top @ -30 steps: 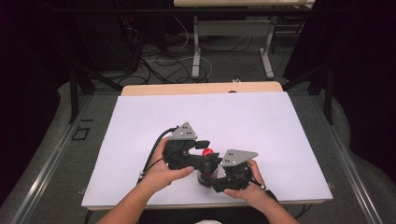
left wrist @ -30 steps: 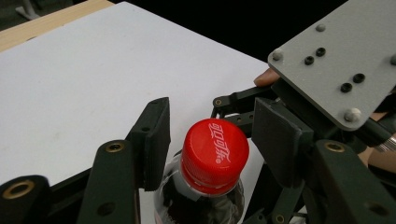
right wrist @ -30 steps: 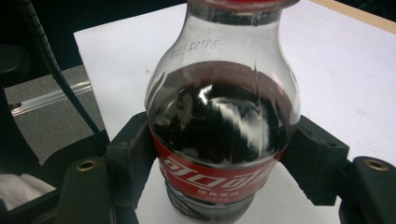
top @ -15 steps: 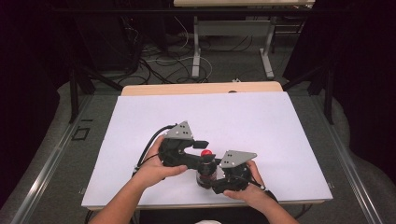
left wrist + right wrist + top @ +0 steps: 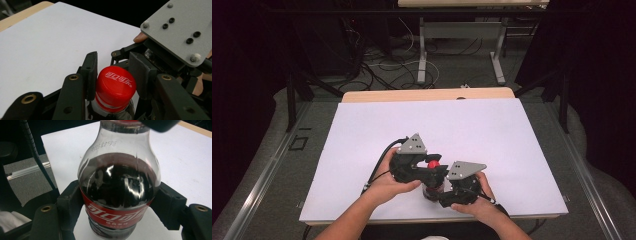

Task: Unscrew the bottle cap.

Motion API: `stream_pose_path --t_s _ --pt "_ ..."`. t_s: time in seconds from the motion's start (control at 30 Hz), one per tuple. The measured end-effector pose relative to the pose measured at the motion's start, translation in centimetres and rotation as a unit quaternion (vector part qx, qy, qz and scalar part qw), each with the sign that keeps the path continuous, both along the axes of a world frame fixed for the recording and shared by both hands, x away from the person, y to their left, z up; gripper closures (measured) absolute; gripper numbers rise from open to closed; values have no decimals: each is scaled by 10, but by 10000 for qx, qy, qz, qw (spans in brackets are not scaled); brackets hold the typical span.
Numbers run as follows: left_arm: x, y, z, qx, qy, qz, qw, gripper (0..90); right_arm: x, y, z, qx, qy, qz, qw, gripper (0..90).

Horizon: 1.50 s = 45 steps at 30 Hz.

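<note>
The left claw (image 5: 113, 82) has just been closing and now pinches the red cap (image 5: 115, 85) of the cola bottle (image 5: 119, 185), ready, I judge, to twist it off. The right claw (image 5: 117, 207) clamps the bottle's labelled body, upright at the worktop's (image 5: 512, 130) six o'clock edge. Dark cola fills it to the shoulder.

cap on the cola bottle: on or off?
On. The red cap sits square on the neck of the bottle, with the left claw pads on both its sides. Whether it is screwed tight: cannot tell.
</note>
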<state>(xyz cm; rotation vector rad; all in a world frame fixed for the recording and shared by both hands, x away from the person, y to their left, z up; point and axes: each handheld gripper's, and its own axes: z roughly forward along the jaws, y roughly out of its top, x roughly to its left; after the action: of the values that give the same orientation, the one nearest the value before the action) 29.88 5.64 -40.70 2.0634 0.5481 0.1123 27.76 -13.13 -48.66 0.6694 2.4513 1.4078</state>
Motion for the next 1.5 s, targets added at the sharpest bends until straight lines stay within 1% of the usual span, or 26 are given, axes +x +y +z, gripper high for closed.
stream_pose_path --t_s 0.03,0.1,0.17,0.23,0.3,0.33,0.37,0.5,0.57,0.6,0.63,0.67,0.7,0.73,0.8,0.83,0.9,0.93,1.0,1.17,1.2,1.23,1.33,1.37,1.47,1.5 --pt "0 0 0 -7 21 57 10000 600 0 0 0 5 -34 -9 10000 306" --pt "-2 -2 1 4 17 197 9998 600 0 0 1 14 74 -33 10000 306" --pt "-2 -2 4 28 33 254 9997 600 0 0 0 -6 74 -74 9999 306" --pt "-2 -3 4 -40 28 381 9993 600 0 -1 0 -28 55 -82 9999 306" --pt "-1 -2 6 -33 62 359 9993 600 0 -1 0 -11 55 -97 9999 306" --pt "-1 -2 7 -84 58 416 9991 600 0 -1 1 -31 101 -96 9999 306" --pt "-1 -2 7 -106 76 445 9989 600 0 -1 0 27 74 -130 9999 306" --pt "2 3 10 -151 36 566 9983 600 2 -2 -1 4 2 -142 9999 306" --pt "4 7 12 -162 73 639 9978 600 3 -2 -1 18 36 -202 9998 305" --pt "4 8 12 -219 87 710 9972 600 3 -3 -2 19 48 -194 9998 306" --pt "6 10 14 -154 62 750 9970 600 4 -3 -2 33 13 -184 9998 305" --pt "7 12 14 -159 64 809 9966 600 3 -4 -1 -12 90 -205 9997 306" --pt "9 15 15 -153 49 848 9963 600 4 -4 -2 32 45 -249 9997 306" --pt "9 17 15 -170 74 929 9955 601 4 -4 -2 35 52 -285 9996 306" --pt "12 21 16 -146 18 1049 9944 600 5 -6 -1 7 64 -306 9995 305" --pt "13 24 16 -121 59 1099 9939 600 5 -6 -2 29 44 -331 9994 306" --pt "16 29 15 -160 54 1204 9926 600 6 -8 -2 -23 84 -353 9993 305" --pt "18 31 15 -149 67 1233 9922 600 7 -8 -2 20 31 -396 9992 305" --pt "20 35 14 -169 74 1335 9909 600 8 -9 -2 22 46 -430 9991 305" --pt "25 46 10 -212 102 1618 9865 600 10 -13 -3 82 40 -620 9980 304" --pt "25 47 9 -250 123 1689 9852 600 11 -15 -3 86 39 -670 9977 304" --pt "26 49 8 -206 84 1739 9845 600 12 -16 -3 74 42 -676 9977 304" --pt "28 54 3 -194 141 1843 9826 600 15 -20 -4 110 27 -855 9963 304" --pt "28 56 1 -225 132 1895 9815 600 16 -22 -4 99 34 -871 9961 304" --pt "30 61 -6 -198 170 2032 9788 600 19 -25 -6 75 -53 -1071 9942 304" --pt "31 63 -8 -199 174 2081 9778 600 20 -26 -7 76 -33 -1144 9934 304"
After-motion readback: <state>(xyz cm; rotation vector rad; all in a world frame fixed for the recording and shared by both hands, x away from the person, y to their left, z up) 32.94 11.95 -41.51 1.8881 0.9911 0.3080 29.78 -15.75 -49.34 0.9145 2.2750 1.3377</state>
